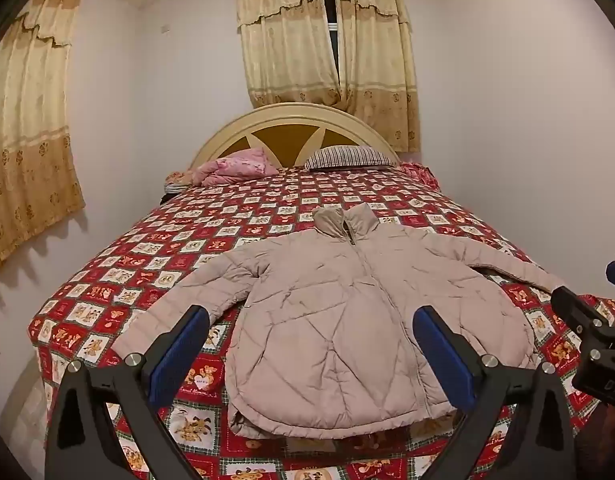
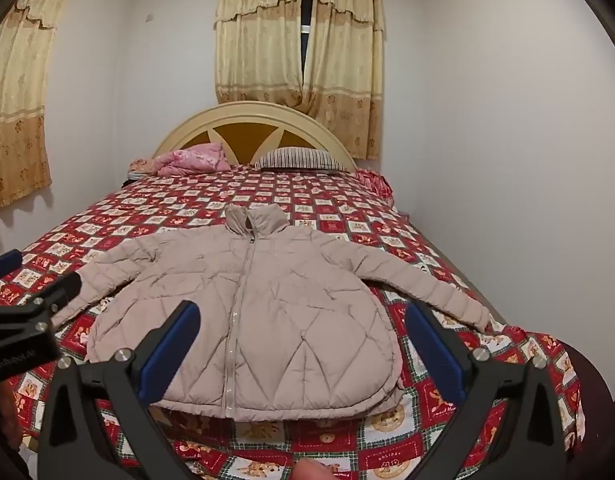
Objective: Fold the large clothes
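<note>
Lying flat on "HOLIDAY"-printed bedspread [image 2: 379, 460], beige jacket [image 2: 267, 320] faces gaping tongs [image 2: 303, 352].

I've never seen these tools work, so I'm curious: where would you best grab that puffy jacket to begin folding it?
Probably the sleeve cuffs: the jacket lies flat, zipped, sleeves spread. The left gripper could take the left cuff from the bed's foot; both grippers are open, empty.

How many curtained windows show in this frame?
2. One curtain pair hangs on the far wall behind the headboard; the other curtain hangs on the left wall. More could lie outside both views.
</note>
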